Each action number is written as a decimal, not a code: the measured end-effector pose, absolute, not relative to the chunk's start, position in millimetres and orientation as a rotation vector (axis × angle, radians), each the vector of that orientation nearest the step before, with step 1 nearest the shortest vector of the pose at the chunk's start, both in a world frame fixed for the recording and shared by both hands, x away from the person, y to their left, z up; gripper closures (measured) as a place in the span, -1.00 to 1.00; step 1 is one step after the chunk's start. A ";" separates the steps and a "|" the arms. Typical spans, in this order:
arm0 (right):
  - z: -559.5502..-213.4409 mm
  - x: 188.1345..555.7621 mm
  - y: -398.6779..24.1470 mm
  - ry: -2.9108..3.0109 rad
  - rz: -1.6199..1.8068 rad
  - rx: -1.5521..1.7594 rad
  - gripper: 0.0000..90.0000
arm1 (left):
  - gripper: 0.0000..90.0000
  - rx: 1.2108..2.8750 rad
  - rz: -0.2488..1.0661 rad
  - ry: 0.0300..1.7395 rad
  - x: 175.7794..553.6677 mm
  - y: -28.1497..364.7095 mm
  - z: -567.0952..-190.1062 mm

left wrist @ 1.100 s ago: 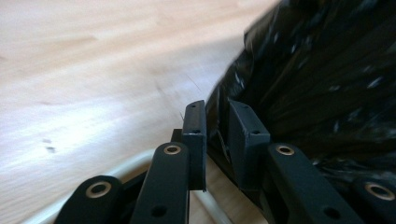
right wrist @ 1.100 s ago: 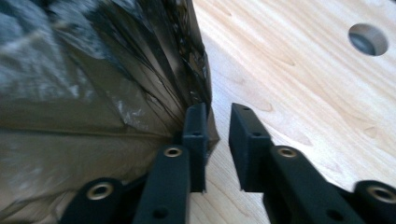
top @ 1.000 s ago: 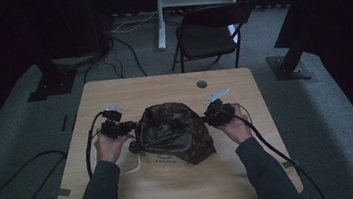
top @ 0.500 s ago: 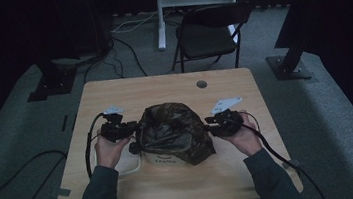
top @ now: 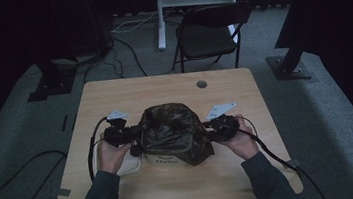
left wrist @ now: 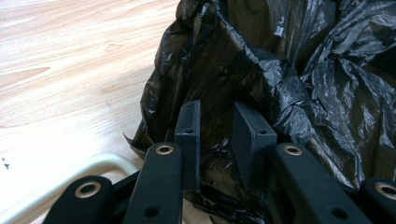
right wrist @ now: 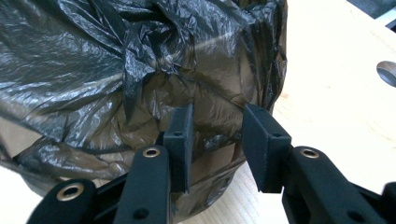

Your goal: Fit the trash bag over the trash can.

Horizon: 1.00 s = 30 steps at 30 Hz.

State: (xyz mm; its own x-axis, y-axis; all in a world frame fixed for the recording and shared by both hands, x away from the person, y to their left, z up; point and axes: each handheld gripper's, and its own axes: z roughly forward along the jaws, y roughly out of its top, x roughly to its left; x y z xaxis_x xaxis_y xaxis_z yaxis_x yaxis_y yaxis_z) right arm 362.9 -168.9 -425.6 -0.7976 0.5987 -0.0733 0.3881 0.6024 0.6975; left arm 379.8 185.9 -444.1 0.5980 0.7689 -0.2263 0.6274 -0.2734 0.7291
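A crumpled black plastic bag (top: 173,130) lies over a white container (top: 164,162) in the middle of the wooden table (top: 114,96). My left gripper (top: 135,134) is at the bag's left side. In the left gripper view its jaws (left wrist: 215,121) stand apart with a fold of the bag (left wrist: 280,56) in the gap, not pressed. At the bag's right side sits my right gripper (top: 207,126). Its jaws (right wrist: 217,123) have just been opening and stand apart against the bag (right wrist: 93,60), gripping nothing.
A white curved rim or handle (left wrist: 70,170) sticks out under the bag near my left gripper. A round hole (top: 201,84) is in the table's far side. A folding chair (top: 207,35) stands beyond the table. Cables trail from both grippers toward the near edge.
My right hand has come a little toward the near edge, down along the bag's right side, and its jaws have widened. My left hand has shifted slightly at the bag's left side.
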 end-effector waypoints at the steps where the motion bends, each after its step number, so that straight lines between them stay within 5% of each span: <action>1: -426.3 363.3 -168.7 2.533 0.999 0.798 0.42 | 0.63 1.998 0.215 1.099 378.7 185.3 -444.2; 30: -449.8 363.4 -180.9 2.574 0.934 0.798 0.40 | 0.61 2.034 0.183 0.984 365.9 161.3 -435.8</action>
